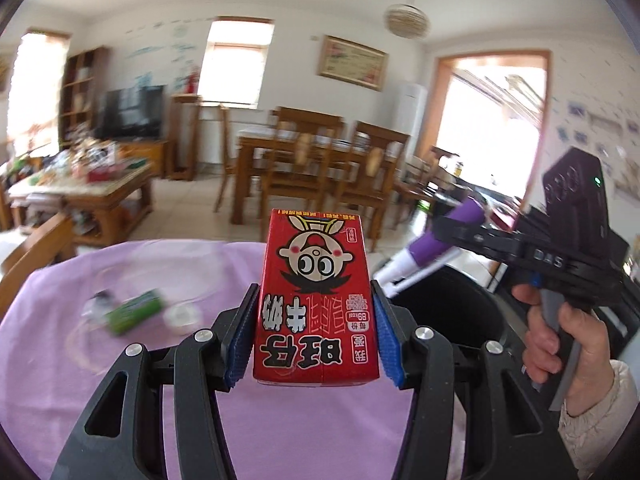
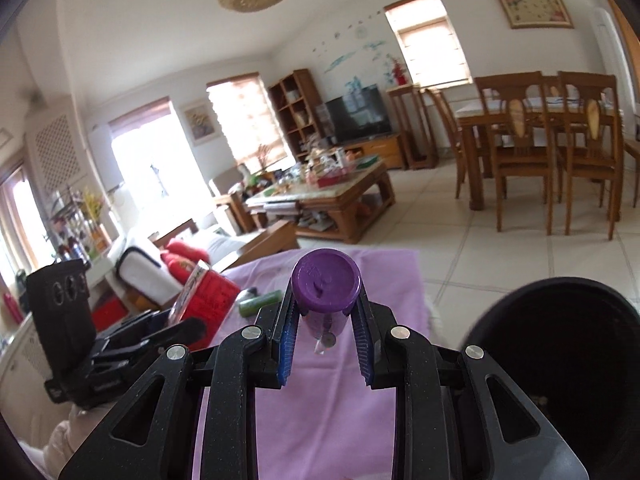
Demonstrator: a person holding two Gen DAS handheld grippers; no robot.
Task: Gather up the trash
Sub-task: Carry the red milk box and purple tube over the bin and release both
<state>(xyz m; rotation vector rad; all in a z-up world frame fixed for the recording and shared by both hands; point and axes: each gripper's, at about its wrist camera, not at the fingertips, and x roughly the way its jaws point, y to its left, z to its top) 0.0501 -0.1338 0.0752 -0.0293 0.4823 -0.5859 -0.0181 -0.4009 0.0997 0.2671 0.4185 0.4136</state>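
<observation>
The purple cloth [image 1: 120,400] covers the table and takes up the lower half of both wrist views, and the black bin [image 2: 560,352] stands off its edge, at about four o'clock from the right gripper's camera and at roughly three o'clock in the left one, behind the carton. Both loads look ready for dropping, so I'd judge the step in hand is carrying them over that dark mouth and letting go. The left gripper [image 1: 316,316] has its blue pads clamped on the two narrow sides of a red milk carton [image 1: 316,300], held upside down, print inverted, well clear of the cloth. The right gripper [image 2: 326,320] is closed on a purple-capped tube [image 2: 326,280], cap pointing away from the camera, pads gripping just below the cap; from the left view the tube juts out toward nine o'clock over the bin's near rim. To do this well, I'd bring each hand fully above the opening before loosening the jaws, one at a time so the two grippers don't knock, and tip the tube downward so it slides in rather than bouncing off the rim. Left on the cloth near nine o'clock are a small green packet [image 1: 134,314] and some blurred clear wrapping beside it, too smeared to name
</observation>
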